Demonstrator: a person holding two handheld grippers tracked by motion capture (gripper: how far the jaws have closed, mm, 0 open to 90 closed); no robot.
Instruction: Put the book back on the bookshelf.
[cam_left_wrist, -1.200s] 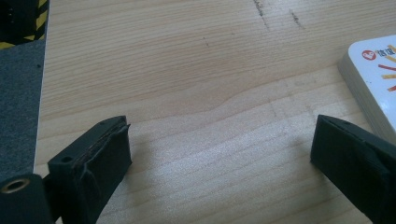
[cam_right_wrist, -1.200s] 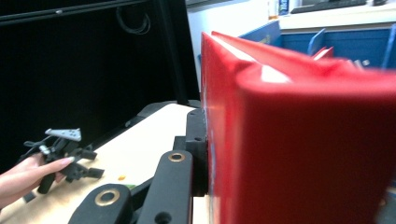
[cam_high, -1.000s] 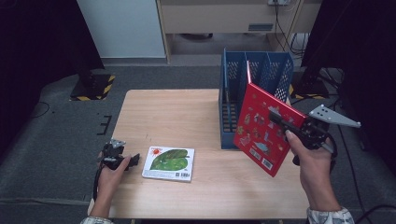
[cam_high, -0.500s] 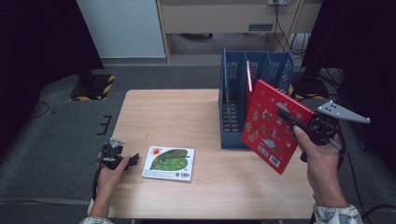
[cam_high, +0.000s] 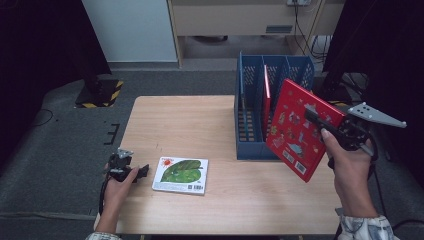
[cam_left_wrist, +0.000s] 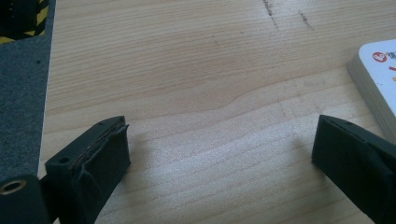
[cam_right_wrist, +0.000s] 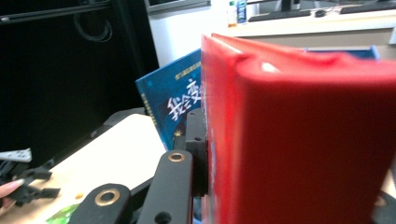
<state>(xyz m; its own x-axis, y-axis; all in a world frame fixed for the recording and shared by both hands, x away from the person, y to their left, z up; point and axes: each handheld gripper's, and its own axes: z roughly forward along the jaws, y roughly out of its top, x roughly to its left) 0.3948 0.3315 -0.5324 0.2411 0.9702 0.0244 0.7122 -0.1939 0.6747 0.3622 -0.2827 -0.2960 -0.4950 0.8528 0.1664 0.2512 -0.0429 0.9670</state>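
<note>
Red book (cam_high: 300, 129) is where the work sits, though we read the table from its left side. At the table's (cam_high: 185, 120) near left corner our left gripper (cam_high: 142, 170) rests low on the wood; in the left gripper view its jaws stand wide apart with bare tabletop between them, gripping nothing. Just to its right lies a green picture book (cam_high: 181, 174), flat on the table, its white corner (cam_left_wrist: 380, 79) showing at the edge of that view, close to one jaw but apart from it.

Further right stands a blue slotted rack (cam_high: 250, 107) on the table's far right part, with a thin red book (cam_high: 267, 100) upright in one of its compartments. Our right gripper (cam_high: 320, 120) holds the red book in the air just right of the rack's front, tilted, its lower corner over the table edge. The right gripper view shows a jaw pressed against the cover (cam_right_wrist: 299, 140); behind it a blue book (cam_right_wrist: 180, 100) shows, probably in the rack, though blur keeps us from being sure.
</note>
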